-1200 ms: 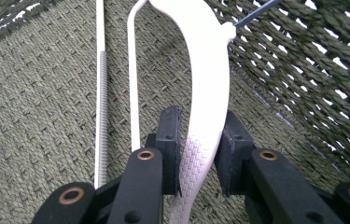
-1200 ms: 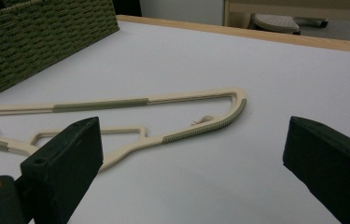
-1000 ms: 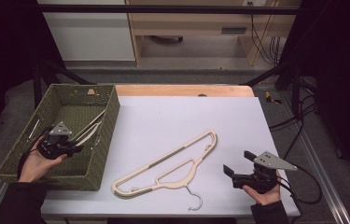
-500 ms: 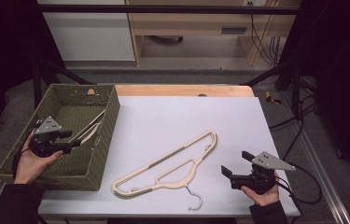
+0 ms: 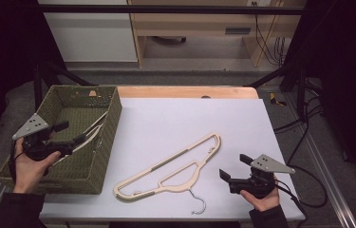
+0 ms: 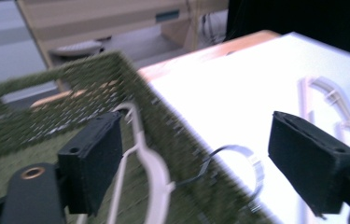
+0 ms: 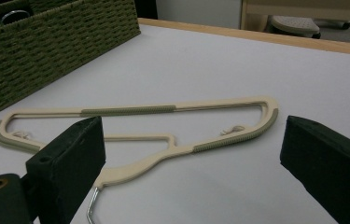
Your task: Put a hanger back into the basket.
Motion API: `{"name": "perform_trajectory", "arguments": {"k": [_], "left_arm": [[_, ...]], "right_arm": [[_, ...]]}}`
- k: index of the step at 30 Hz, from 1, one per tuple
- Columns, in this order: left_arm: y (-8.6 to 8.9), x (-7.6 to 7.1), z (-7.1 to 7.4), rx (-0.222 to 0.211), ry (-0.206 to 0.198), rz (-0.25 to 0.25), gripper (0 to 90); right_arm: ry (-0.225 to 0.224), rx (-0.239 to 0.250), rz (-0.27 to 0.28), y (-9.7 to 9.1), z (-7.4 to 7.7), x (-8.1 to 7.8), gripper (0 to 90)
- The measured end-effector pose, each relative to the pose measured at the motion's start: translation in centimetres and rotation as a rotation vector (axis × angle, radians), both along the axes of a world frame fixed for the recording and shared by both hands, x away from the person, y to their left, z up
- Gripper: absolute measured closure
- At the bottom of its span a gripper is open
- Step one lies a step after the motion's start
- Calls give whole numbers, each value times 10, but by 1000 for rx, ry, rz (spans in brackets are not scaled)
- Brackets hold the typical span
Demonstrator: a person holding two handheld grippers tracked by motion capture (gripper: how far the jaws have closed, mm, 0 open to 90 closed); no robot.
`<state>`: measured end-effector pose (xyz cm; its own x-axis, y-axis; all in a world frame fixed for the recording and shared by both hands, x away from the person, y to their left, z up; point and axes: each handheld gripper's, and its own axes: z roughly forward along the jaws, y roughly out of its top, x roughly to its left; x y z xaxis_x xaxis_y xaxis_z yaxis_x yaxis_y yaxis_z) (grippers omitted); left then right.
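A cream hanger (image 5: pixel 175 165) with a metal hook (image 5: pixel 198 205) lies flat on the white table. In the right gripper view the cream hanger (image 7: pixel 177 110) sits just ahead of my right gripper (image 7: pixel 196 158), whose jaws stand wide apart with nothing between them. That right gripper (image 5: pixel 235 166) hovers at the near right of the table. My left gripper (image 5: pixel 71 134) hangs over the green woven basket (image 5: pixel 114 124). Its jaws have just been opening, and they hold nothing. A white hanger (image 6: pixel 154 172) lies in the basket below my left gripper (image 6: pixel 200 158).
The basket (image 7: pixel 46 51) takes up the table's left side, its tall wall (image 6: pixel 163 116) between my left gripper and the tabletop. Pale hangers (image 5: pixel 92 129) lean inside it. A wooden strip (image 5: pixel 185 91) edges the far side. Bare white surface (image 5: pixel 190 118) spreads behind the cream hanger.
My left gripper has risen from inside the basket and drawn back to the left, its jaws opening off the white hanger. The right gripper has stayed where it was.
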<state>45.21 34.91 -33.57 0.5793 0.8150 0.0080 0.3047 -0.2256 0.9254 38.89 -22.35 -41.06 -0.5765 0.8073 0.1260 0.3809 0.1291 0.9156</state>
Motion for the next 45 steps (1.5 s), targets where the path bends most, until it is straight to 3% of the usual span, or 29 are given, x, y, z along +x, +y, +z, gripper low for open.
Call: {"name": "perform_trajectory", "arguments": {"k": [3, 6, 10, 12, 13, 17, 20, 25, 35, 40, 43, 45], "left_arm": [[-18, -11, 7, -14, -43, -6, 118], [-35, -20, 14, -46, -78, -11, 90], [-55, -31, 18, -51, -94, -11, 85], [-75, -40, 16, -51, -105, -20, 86], [-75, -40, 16, -51, -105, -20, 85], [-102, -51, 2, -62, -92, -64, 80], [-111, -53, -5, -38, -88, -85, 79], [-132, -57, -31, -24, -37, -158, 79], [-146, -61, -59, -4, 10, -224, 74], [-150, -58, -72, 8, 29, -226, 70], [-153, -54, -82, 39, 60, -228, 60], [-154, -54, -85, 35, 73, -231, 57]], "right_arm": [[5, 30, 5, 3, 3, -1, 77], [5, 28, 13, 6, 4, -2, 76], [2, 22, 24, 8, 4, -2, 75], [4, 28, 23, 9, 5, -3, 75], [2, 27, 23, 10, 5, -3, 75], [8, 22, 36, 13, 4, -3, 78], [23, 10, 43, 17, 1, -3, 80], [39, 6, 52, 22, -3, -3, 84], [62, -23, 54, 33, -9, -4, 114], [74, -45, 60, 40, -12, -5, 145], [99, -65, 64, 46, -15, -6, 164], [108, -74, 73, 49, -17, -7, 179]]}}
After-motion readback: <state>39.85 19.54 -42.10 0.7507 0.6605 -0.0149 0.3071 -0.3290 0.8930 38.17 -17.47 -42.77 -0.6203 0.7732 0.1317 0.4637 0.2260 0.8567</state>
